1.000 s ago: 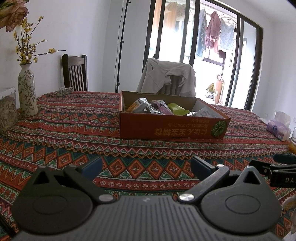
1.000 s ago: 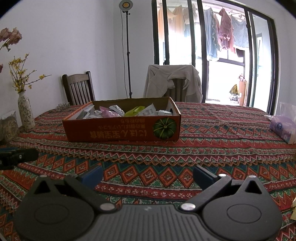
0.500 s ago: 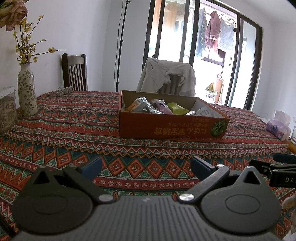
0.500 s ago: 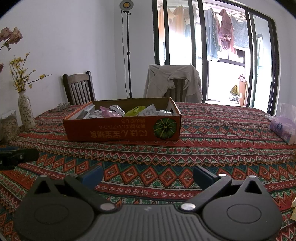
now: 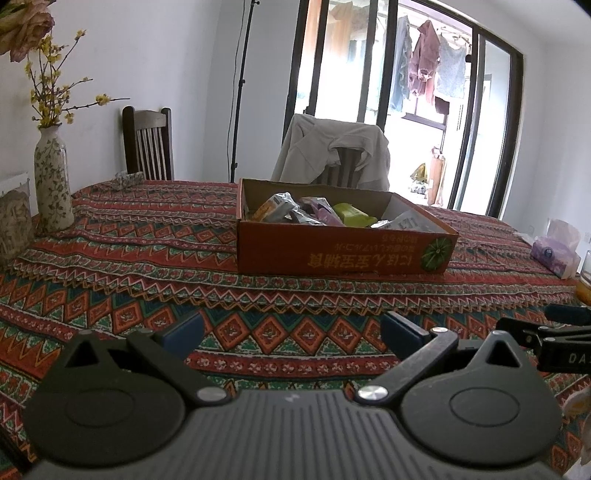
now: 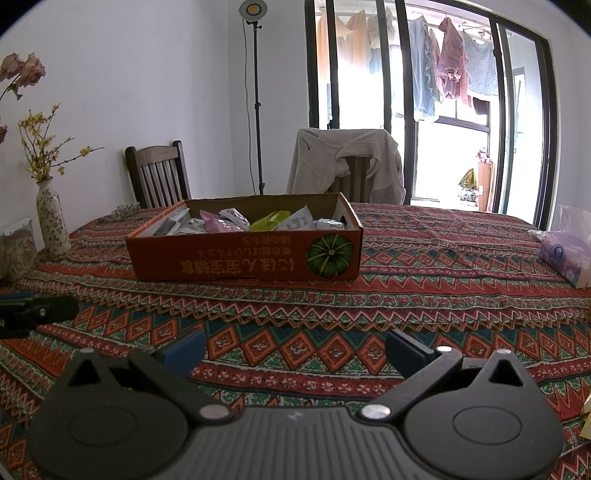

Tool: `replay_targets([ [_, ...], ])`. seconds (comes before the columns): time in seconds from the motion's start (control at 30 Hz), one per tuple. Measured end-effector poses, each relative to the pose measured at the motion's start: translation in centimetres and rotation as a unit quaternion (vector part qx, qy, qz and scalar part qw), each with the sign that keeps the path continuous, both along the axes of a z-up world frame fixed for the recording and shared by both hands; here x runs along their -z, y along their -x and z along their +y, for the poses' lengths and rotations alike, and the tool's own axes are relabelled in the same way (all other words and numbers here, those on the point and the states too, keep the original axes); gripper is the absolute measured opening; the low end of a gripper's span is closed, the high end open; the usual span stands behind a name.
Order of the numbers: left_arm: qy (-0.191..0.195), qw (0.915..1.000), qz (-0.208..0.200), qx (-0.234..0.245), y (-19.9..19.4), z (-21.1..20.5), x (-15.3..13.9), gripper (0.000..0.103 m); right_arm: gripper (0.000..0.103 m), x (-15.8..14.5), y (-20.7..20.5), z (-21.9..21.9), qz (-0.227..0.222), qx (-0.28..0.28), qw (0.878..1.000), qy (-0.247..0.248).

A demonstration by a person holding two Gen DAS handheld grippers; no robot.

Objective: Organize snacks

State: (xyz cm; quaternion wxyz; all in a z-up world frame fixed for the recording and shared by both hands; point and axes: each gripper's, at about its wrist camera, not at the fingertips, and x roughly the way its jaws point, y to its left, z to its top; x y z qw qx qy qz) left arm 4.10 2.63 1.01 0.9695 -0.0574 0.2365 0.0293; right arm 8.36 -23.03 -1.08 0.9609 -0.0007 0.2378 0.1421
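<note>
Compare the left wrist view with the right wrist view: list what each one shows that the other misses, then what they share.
Only the left wrist view shows the right gripper at its right edge, and an orange-yellow snack pack in the box's left end.

Only the right wrist view shows the lamp head atop the stand, and the left gripper at its left edge.

Both show the orange cardboard box of snacks, the flower vase, the jacket-draped chair, the purple tissue pack and the patterned tablecloth. Both grippers are open and empty.

Orange box (image 6: 243,258) w/ green pumpkin print; red/green zigzag-diamond tablecloth (image 6: 424,295); floral white vase (image 5: 53,188).
</note>
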Motion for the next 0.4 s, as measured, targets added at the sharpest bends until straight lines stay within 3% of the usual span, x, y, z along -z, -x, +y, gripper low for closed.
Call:
replay_targets([
  [0.4,-0.003,0.9999,-0.010,0.010,0.41,-0.32,-0.16,0.103,0.103,0.39,-0.05,0.05,0.004,0.000,1.000,0.001],
])
